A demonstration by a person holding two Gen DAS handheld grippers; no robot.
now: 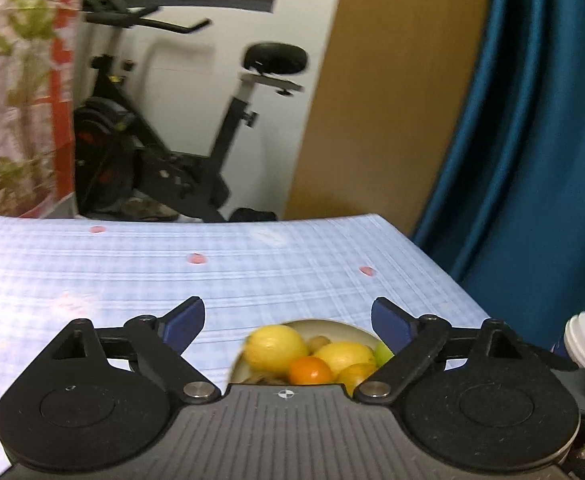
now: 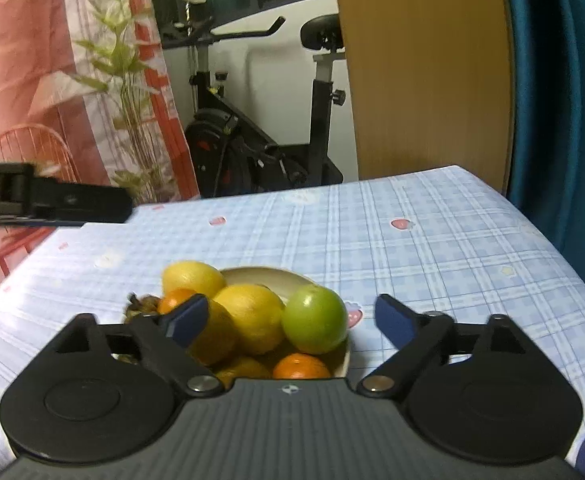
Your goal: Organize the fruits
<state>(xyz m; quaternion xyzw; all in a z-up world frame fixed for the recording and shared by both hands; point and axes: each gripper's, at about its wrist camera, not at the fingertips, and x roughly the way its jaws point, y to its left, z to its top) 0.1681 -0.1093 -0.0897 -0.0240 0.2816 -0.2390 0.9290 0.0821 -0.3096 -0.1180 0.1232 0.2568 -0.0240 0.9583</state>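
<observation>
A cream bowl (image 2: 268, 276) full of fruit sits on the blue checked tablecloth (image 2: 412, 248). It holds yellow lemons (image 2: 252, 316), a green apple (image 2: 314, 318), small oranges (image 2: 301, 366) and some brown dried fruit (image 2: 142, 306). My right gripper (image 2: 292, 322) is open and empty, low over the near side of the bowl. In the left wrist view the bowl (image 1: 332, 326) with lemons (image 1: 276, 346) and an orange (image 1: 310, 370) lies just under my left gripper (image 1: 288, 322), which is open and empty.
An exercise bike (image 1: 164, 148) stands beyond the table's far edge. A teal curtain (image 1: 532, 140) hangs at the right, a red patterned curtain and a plant (image 2: 128, 92) at the left. A white-capped bottle (image 1: 584, 340) is at the right edge of the left view.
</observation>
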